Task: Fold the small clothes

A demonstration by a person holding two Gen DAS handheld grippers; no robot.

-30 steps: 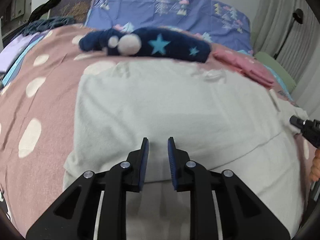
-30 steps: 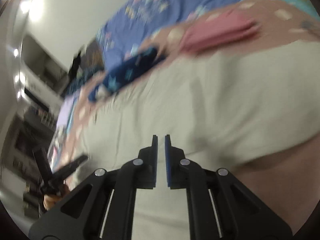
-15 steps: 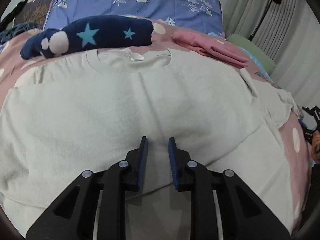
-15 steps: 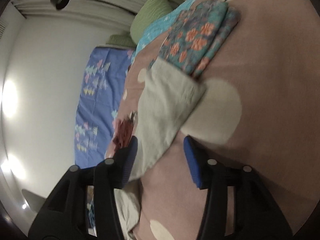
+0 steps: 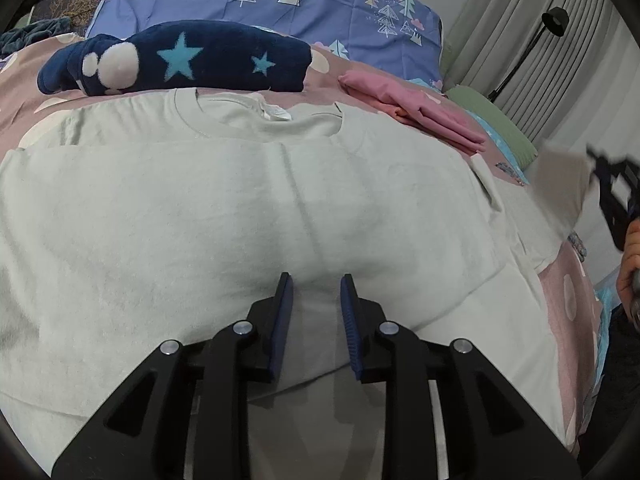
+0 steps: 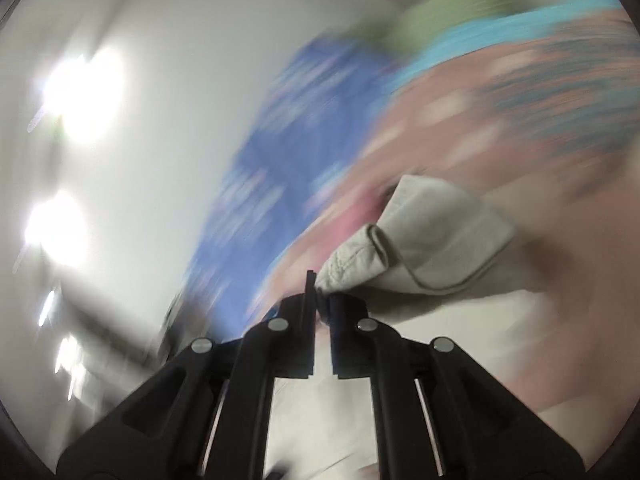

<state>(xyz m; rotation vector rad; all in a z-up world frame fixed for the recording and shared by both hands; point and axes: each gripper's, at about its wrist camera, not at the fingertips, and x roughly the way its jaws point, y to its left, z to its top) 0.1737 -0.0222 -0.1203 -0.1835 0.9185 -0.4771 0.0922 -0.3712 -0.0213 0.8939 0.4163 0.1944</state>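
Note:
A pale grey-green T-shirt point(image 5: 280, 208) lies flat, neck away from me, on a pink dotted bedspread point(image 5: 568, 292). My left gripper point(image 5: 316, 284) sits low over the shirt's lower middle. Its jaws are opening and stand a little apart, with no fold pinched between them. My right gripper point(image 6: 320, 296) is shut on the bunched edge of the shirt's right sleeve point(image 6: 432, 232). In the left wrist view that gripper point(image 5: 614, 192) shows blurred at the right edge in a person's hand point(image 5: 630, 256), with the sleeve point(image 5: 560, 184) lifted off the bed.
A navy star-patterned garment point(image 5: 192, 60) lies beyond the shirt's collar. A folded pink garment point(image 5: 412, 108) lies at the back right. A blue tree-print pillow point(image 5: 280, 0), a green pillow point(image 5: 492, 124) and a floor lamp point(image 5: 556, 16) by curtains stand behind.
My left gripper shifted over the shirt towards its middle, then held still with its jaws slightly wider. My right gripper opened around the sleeve, closed on it and raised it.

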